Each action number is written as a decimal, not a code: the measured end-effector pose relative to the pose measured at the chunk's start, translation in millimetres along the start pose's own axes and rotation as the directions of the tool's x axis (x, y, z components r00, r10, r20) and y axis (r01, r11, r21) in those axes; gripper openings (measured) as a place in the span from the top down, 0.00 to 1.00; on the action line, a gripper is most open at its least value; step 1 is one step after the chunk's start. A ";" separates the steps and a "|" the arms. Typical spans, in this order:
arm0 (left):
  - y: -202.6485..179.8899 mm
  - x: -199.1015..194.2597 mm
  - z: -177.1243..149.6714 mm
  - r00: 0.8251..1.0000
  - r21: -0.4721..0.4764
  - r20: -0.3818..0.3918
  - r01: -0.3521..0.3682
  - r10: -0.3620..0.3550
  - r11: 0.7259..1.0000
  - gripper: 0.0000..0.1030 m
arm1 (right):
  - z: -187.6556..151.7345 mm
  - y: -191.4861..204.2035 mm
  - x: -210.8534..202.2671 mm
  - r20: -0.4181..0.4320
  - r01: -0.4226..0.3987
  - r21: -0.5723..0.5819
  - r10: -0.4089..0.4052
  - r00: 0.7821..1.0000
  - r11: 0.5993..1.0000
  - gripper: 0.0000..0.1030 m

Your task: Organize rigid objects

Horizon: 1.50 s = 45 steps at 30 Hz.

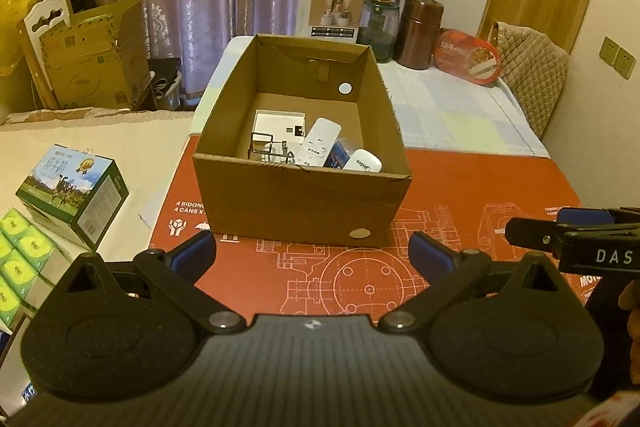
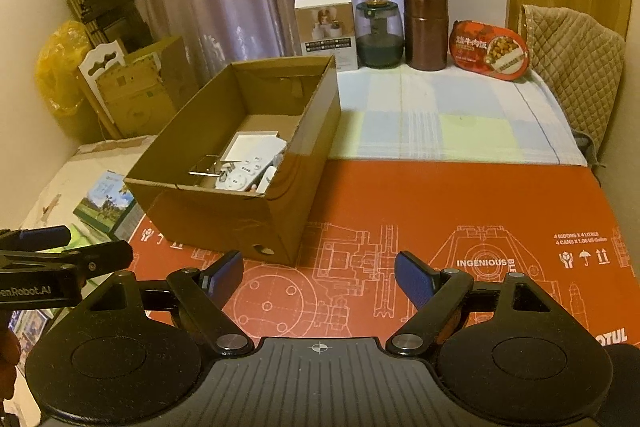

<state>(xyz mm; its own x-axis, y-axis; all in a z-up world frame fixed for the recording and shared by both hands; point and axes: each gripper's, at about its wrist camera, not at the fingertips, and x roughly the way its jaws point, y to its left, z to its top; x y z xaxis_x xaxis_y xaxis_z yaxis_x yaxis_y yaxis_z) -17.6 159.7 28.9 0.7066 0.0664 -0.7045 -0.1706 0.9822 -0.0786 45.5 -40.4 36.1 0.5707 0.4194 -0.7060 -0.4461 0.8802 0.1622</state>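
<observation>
A: Your cardboard box [image 1: 300,203] sits open on the red printed mat [image 1: 460,187], with a white remote [image 1: 318,141], a flat white box [image 1: 276,123] and a small wire rack [image 1: 268,149] inside.

B: And your grippers?

A: Left gripper [image 1: 312,253] hangs spread wide just before the box, empty. Right gripper [image 2: 318,275] is also well apart, holding nothing, over bare mat beside it.

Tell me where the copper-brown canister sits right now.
In both wrist views the copper-brown canister stands upright at the far edge of the table, by the curtain, between the green glass jar on its left and the red food tray on its right.
</observation>
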 end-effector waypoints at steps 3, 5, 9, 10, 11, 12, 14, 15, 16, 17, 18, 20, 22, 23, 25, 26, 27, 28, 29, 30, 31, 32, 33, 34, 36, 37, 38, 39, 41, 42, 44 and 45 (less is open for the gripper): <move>0.6 0.0 -0.6 1.000 0.002 0.000 -0.014 0.014 1.000 0.02 | -0.8 1.8 0.9 -0.004 -0.007 -0.003 0.007 1.000 1.000 0.22; 1.1 0.3 -0.8 1.000 -0.001 -0.001 -0.018 0.018 1.000 0.02 | -0.9 2.4 1.3 -0.006 -0.009 -0.003 0.009 1.000 1.000 0.22; 2.2 0.4 -0.8 1.000 0.000 0.000 -0.025 0.025 1.000 0.02 | -0.5 3.9 1.7 -0.005 -0.013 -0.006 0.013 1.000 1.000 0.22; 2.5 0.7 -0.7 1.000 -0.002 0.001 -0.024 0.024 1.000 0.02 | -0.4 4.3 1.9 -0.005 -0.014 -0.007 0.014 1.000 1.000 0.22; 2.3 0.9 -0.6 1.000 -0.002 0.001 -0.024 0.024 1.000 0.02 | -0.4 4.8 2.0 -0.005 -0.015 -0.006 0.015 1.000 1.000 0.22; 2.3 1.2 -0.7 1.000 -0.003 0.001 -0.025 0.025 1.000 0.02 | -0.6 5.0 2.0 -0.005 -0.016 -0.006 0.016 1.000 1.000 0.22; 2.7 1.3 -0.6 1.000 -0.004 -0.002 -0.026 0.026 1.000 0.02 | -0.9 5.3 2.4 -0.005 -0.017 -0.008 0.017 1.000 1.000 0.22; 2.6 1.4 -0.7 1.000 -0.004 -0.003 -0.026 0.026 1.000 0.02 | -1.2 5.2 2.6 -0.005 -0.017 -0.009 0.017 1.000 1.000 0.22; 2.7 1.4 -0.5 1.000 -0.005 -0.003 -0.027 0.027 1.000 0.02 | -1.4 5.2 2.8 -0.004 -0.017 -0.008 0.017 1.000 1.000 0.22; 2.7 1.4 -0.5 1.000 -0.005 -0.003 -0.027 0.027 1.000 0.02 | -1.4 5.4 2.8 -0.003 -0.016 -0.006 0.016 1.000 1.000 0.22; 2.8 1.4 -0.4 1.000 -0.004 -0.003 -0.027 0.027 1.000 0.02 | -1.6 5.2 2.5 -0.004 -0.016 -0.006 0.016 1.000 1.000 0.22; 2.7 1.3 -0.8 1.000 -0.002 -0.001 -0.029 0.029 1.000 0.02 | -1.4 5.2 3.1 -0.005 -0.017 -0.006 0.017 1.000 1.000 0.22; 2.8 1.2 -1.3 0.999 -0.001 0.000 -0.032 0.032 0.999 0.02 | -1.5 5.1 3.1 -0.005 -0.016 -0.006 0.016 1.000 1.000 0.22; 2.9 1.0 -1.3 0.999 -0.001 0.000 -0.032 0.032 0.999 0.02 | -1.5 5.1 3.3 -0.005 -0.016 -0.006 0.016 1.000 1.000 0.22; 2.9 1.0 -1.4 0.999 -0.001 0.000 -0.033 0.033 0.999 0.02 | -1.5 4.9 3.5 -0.007 -0.019 -0.004 0.019 1.000 1.000 0.22; 2.8 1.0 -1.5 0.999 -0.001 0.000 -0.033 0.033 0.999 0.02 | -1.6 4.3 3.9 -0.007 -0.020 -0.003 0.020 1.000 1.000 0.22; 3.1 1.1 -1.5 0.999 -0.001 -0.001 -0.032 0.032 0.999 0.02 | -2.0 4.2 3.8 -0.007 -0.020 -0.003 0.020 1.000 1.000 0.22; 3.1 1.1 -1.5 1.000 -0.001 -0.001 -0.031 0.031 1.000 0.02 | -2.0 4.2 3.9 -0.006 -0.020 -0.003 0.020 1.000 1.000 0.22; 3.0 1.1 -1.5 0.999 -0.001 0.000 -0.032 0.032 0.999 0.02 | -2.1 4.3 3.9 -0.006 -0.019 -0.003 0.019 1.000 1.000 0.22; 3.0 1.1 -1.5 0.999 -0.001 0.000 -0.033 0.033 0.999 0.02 | -2.1 4.2 3.8 -0.007 -0.019 -0.003 0.019 1.000 1.000 0.22; 3.0 1.3 -1.5 0.999 -0.001 0.000 -0.034 0.034 0.999 0.02 | -2.1 4.2 3.8 -0.006 -0.019 -0.003 0.019 1.000 1.000 0.22; 3.1 1.4 -1.5 0.999 -0.001 -0.001 -0.033 0.033 0.999 0.02 | -2.1 4.1 4.0 -0.006 -0.018 -0.003 0.018 1.000 1.000 0.22; 3.0 1.4 -1.6 0.999 -0.001 -0.001 -0.033 0.033 0.999 0.02 | -2.2 4.1 4.3 -0.006 -0.017 -0.003 0.017 1.000 1.000 0.22; 3.1 1.4 -1.7 0.999 -0.001 -0.001 -0.034 0.034 0.999 0.02 | -2.3 4.0 4.4 -0.006 -0.017 -0.002 0.017 1.000 1.000 0.22; 3.1 1.5 -1.7 0.999 -0.001 -0.002 -0.033 0.033 0.999 0.02 | -2.3 3.9 4.4 -0.006 -0.017 -0.002 0.017 1.000 1.000 0.22; 3.1 1.5 -2.0 0.999 -0.001 -0.002 -0.033 0.033 0.999 0.02 | -2.3 3.8 4.3 -0.006 -0.017 -0.003 0.017 1.000 1.000 0.22; 3.1 1.6 -2.1 0.999 -0.001 -0.003 -0.033 0.033 0.999 0.02 | -2.3 3.8 4.4 -0.006 -0.018 -0.003 0.018 1.000 1.000 0.22; 3.0 1.8 -2.6 0.999 0.000 -0.003 -0.033 0.033 0.999 0.02 | -2.3 3.7 4.3 -0.006 -0.019 -0.003 0.019 1.000 1.000 0.22; 2.8 1.8 -2.6 0.999 -0.001 -0.003 -0.034 0.034 0.999 0.02 | -2.4 3.9 4.4 -0.007 -0.018 -0.002 0.018 1.000 1.000 0.22; 2.8 1.8 -2.6 0.999 -0.001 -0.002 -0.034 0.034 0.999 0.02 | -2.4 3.9 4.3 -0.007 -0.018 -0.002 0.018 1.000 1.000 0.22; 2.7 1.9 -2.6 0.999 -0.001 -0.002 -0.033 0.033 0.999 0.02 | -3.0 3.8 4.4 -0.008 -0.018 -0.002 0.018 1.000 1.000 0.22; 2.5 1.7 -2.7 0.999 0.000 -0.002 -0.034 0.034 0.999 0.02 | -3.0 3.8 4.4 -0.007 -0.018 -0.002 0.018 1.000 1.000 0.22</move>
<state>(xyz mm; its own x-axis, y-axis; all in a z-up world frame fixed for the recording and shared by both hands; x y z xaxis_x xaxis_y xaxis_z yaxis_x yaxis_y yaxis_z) -18.6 161.8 25.6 0.6992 0.0992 -0.7080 -0.1945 0.9794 -0.0550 44.3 -35.9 31.5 0.5577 0.4333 -0.7080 -0.4577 0.8721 0.1732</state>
